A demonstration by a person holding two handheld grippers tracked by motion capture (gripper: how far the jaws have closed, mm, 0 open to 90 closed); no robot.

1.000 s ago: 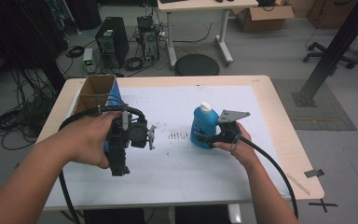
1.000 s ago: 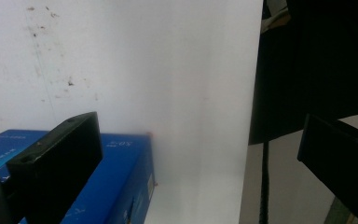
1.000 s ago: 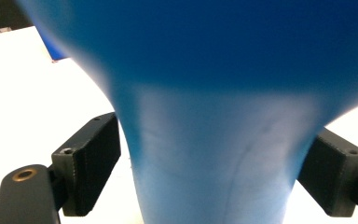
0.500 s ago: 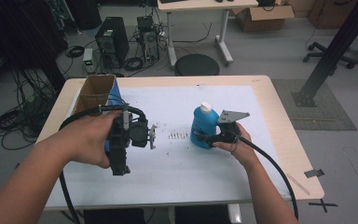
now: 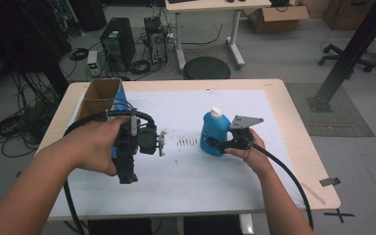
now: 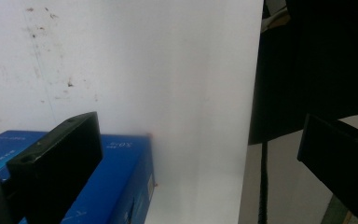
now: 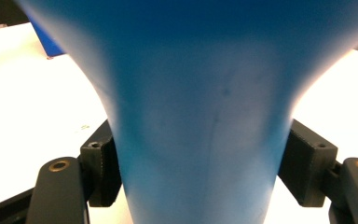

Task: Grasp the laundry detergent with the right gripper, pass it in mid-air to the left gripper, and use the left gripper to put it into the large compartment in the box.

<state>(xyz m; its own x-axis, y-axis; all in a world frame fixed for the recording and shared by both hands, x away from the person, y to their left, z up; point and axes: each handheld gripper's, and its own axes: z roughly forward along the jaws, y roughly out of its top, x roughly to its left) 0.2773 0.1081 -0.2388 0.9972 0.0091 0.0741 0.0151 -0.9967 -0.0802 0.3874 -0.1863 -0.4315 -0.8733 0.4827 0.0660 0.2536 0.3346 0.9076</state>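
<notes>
One blue plastic bottle with a white cap [image 5: 214,131] stands mid-frame on the white-covered desk [image 5: 254,103], pinched by the right tool [image 7: 199,172]. The left tool [image 5: 157,143] is spread, held above one blue box [image 6: 116,182] at centre left. Bare desk lies along the lower edge.

Right gripper [image 5: 219,143] clasps upright blue bottle [image 5: 212,131] on white-covered table [image 5: 284,103].

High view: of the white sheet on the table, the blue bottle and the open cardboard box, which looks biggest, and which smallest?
1. White sheet, by far the largest.
2. Cardboard box and blue bottle look about alike; the left hand hides part of the box, so I won't rank them.
</notes>
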